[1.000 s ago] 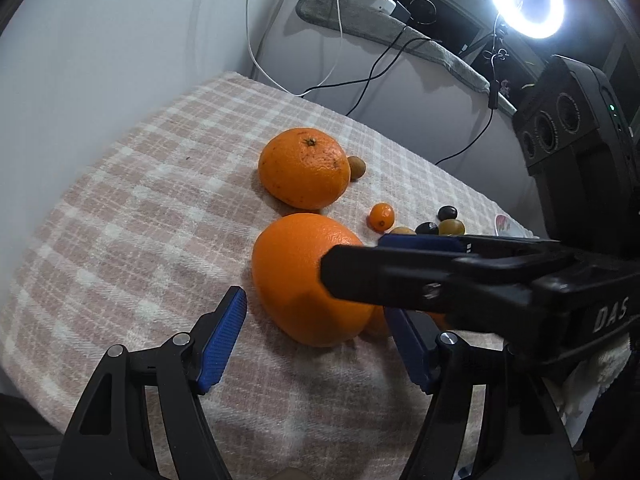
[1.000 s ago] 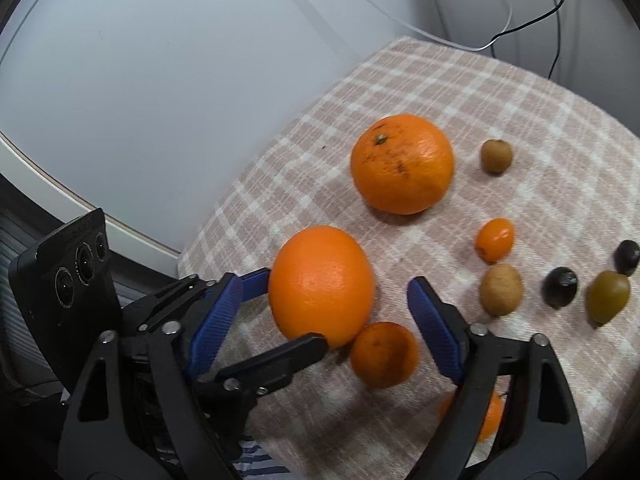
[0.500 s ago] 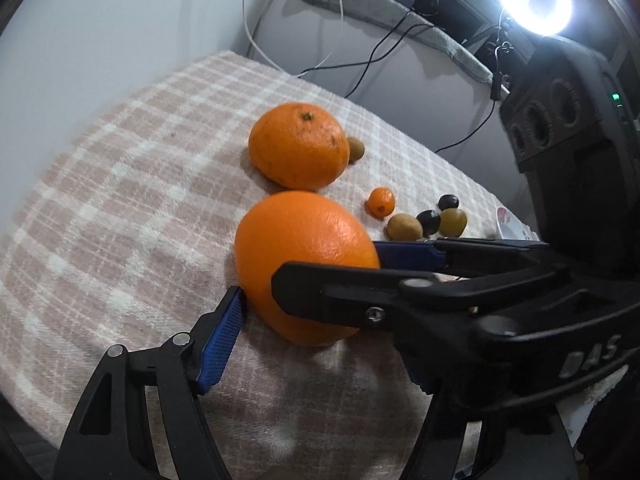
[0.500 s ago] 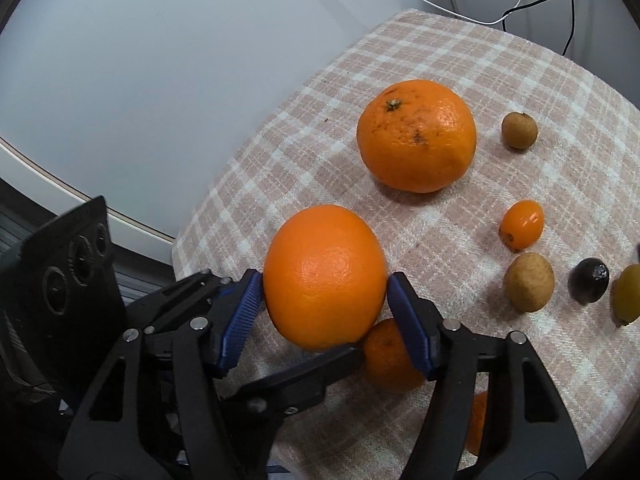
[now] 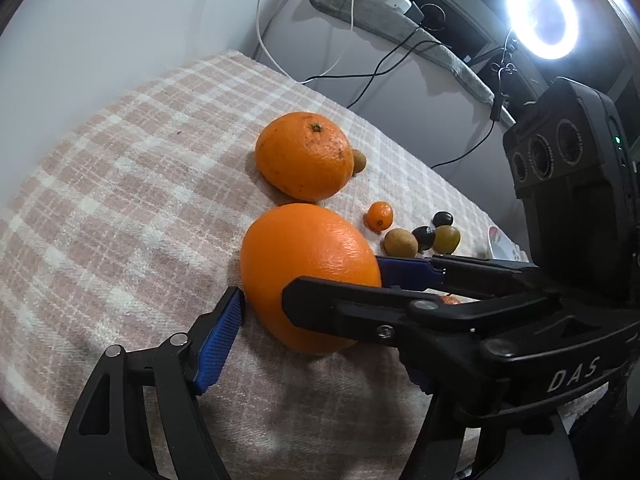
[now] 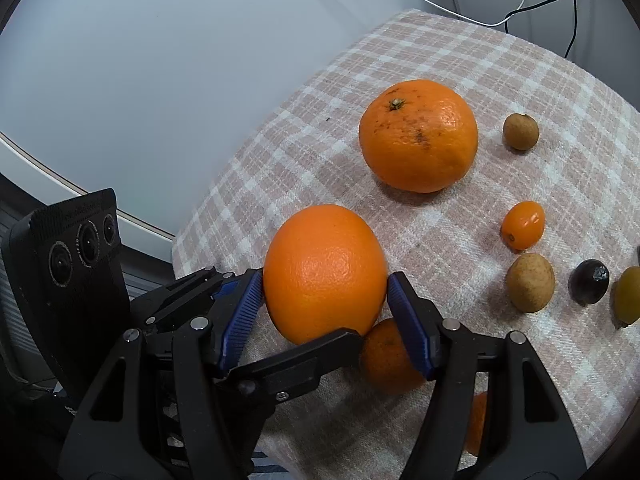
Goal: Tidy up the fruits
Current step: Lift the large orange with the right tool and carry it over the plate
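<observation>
Left wrist: the left gripper (image 5: 316, 320) brackets the smooth orange (image 5: 308, 276) near the checked cloth's (image 5: 120, 200) front edge; one blue pad touches, full grip unclear. Right wrist: the right gripper (image 6: 325, 312) clamps that orange (image 6: 324, 274) on both flanks (steadying it?), long axis pointing toward the stemmed orange (image 6: 418, 136).

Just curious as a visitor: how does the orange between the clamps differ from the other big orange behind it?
The near orange has smooth, clean skin; the far orange is speckled dark with its stem end up. The near one sits between blue pads; the far one lies free. Both are similar in size, on the checked cloth.
</observation>
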A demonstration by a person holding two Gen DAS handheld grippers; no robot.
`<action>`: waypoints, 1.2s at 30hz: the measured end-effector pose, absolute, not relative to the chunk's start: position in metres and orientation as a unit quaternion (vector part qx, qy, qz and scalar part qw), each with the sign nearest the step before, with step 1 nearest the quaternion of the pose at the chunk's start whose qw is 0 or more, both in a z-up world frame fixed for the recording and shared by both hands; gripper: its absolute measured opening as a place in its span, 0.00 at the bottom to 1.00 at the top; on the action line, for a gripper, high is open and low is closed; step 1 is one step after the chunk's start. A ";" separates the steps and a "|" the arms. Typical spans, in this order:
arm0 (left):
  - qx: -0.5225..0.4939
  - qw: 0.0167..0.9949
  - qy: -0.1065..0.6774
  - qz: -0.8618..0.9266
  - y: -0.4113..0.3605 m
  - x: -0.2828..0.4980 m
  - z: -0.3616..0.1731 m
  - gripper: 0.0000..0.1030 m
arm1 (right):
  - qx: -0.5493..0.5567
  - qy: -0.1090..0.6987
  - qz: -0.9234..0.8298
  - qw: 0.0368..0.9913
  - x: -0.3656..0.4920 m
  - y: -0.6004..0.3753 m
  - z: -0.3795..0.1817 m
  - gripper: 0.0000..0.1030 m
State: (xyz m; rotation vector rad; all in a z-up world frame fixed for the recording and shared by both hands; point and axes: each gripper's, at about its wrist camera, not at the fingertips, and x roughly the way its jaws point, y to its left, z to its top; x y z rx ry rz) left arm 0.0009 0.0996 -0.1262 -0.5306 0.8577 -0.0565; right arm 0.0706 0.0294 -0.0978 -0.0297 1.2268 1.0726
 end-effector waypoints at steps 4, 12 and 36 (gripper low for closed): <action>-0.253 0.877 0.408 -0.023 0.098 0.001 -0.124 0.67 | -0.007 0.551 0.476 0.685 0.072 0.029 -0.097 0.65; -0.228 0.891 0.393 -0.017 0.095 -0.001 -0.110 0.67 | 0.017 0.547 0.482 0.684 0.072 0.023 -0.092 0.65; -0.145 0.913 0.362 -0.123 -0.018 0.052 -0.064 0.67 | 0.098 0.504 0.414 0.751 0.102 -0.112 -0.056 0.65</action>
